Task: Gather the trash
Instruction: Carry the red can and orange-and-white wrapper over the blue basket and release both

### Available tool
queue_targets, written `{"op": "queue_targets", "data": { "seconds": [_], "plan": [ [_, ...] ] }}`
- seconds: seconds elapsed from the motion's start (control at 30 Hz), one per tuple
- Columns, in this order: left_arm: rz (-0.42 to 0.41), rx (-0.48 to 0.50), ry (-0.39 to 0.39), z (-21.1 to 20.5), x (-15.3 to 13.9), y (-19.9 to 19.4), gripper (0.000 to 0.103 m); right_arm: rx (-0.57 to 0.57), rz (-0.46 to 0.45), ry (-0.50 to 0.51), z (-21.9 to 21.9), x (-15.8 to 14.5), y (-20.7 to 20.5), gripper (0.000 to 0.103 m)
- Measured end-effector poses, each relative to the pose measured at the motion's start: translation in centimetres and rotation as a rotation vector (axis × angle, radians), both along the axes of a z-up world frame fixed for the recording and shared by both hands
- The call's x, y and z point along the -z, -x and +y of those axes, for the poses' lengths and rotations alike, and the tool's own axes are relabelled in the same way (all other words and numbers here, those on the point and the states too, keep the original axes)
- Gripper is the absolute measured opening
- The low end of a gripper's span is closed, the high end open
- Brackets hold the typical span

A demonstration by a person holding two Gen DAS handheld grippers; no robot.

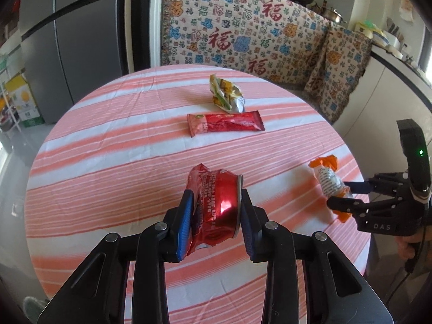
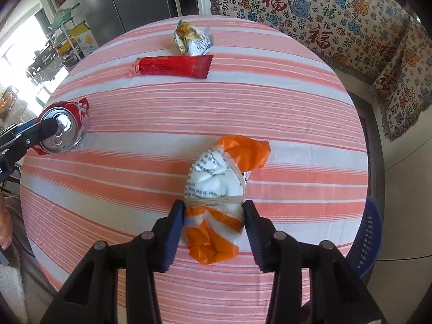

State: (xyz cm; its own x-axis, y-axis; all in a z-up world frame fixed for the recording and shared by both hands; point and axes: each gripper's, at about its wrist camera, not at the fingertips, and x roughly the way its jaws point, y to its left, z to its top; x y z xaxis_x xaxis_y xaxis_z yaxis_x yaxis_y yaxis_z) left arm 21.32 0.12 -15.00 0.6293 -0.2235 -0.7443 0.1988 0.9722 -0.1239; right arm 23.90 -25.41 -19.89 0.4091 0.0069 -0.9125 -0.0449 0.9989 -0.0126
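Crumpled red can [image 1: 216,202] clenched in left jaws, banded orange-white wrapper [image 2: 218,202] in right.

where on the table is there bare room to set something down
Bare cloth spans the middle of the table, between the red wrapper and the orange-white bag, and the near edge below the crushed can. The far side is crowded: the crumpled packet sits close behind the red wrapper.

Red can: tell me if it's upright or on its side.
On its side. The red can lies crushed between the left gripper fingers, its silver end facing sideways.
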Motion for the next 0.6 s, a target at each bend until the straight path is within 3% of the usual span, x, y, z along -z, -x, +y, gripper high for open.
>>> {"op": "queue_targets", "data": {
  "seconds": [0.2, 0.6],
  "plan": [
    [-0.012, 0.034, 0.024, -1.7, -1.0, 0.5, 0.032, -0.025, -0.07, -0.038, -0.1, -2.6, 1.8, 0.044],
    [-0.024, 0.138, 0.042, -8.7, -3.1, -0.1, 0.032, 0.041, -0.12, -0.095, -4.9, -4.0, 4.1, 0.044]
  ]
}}
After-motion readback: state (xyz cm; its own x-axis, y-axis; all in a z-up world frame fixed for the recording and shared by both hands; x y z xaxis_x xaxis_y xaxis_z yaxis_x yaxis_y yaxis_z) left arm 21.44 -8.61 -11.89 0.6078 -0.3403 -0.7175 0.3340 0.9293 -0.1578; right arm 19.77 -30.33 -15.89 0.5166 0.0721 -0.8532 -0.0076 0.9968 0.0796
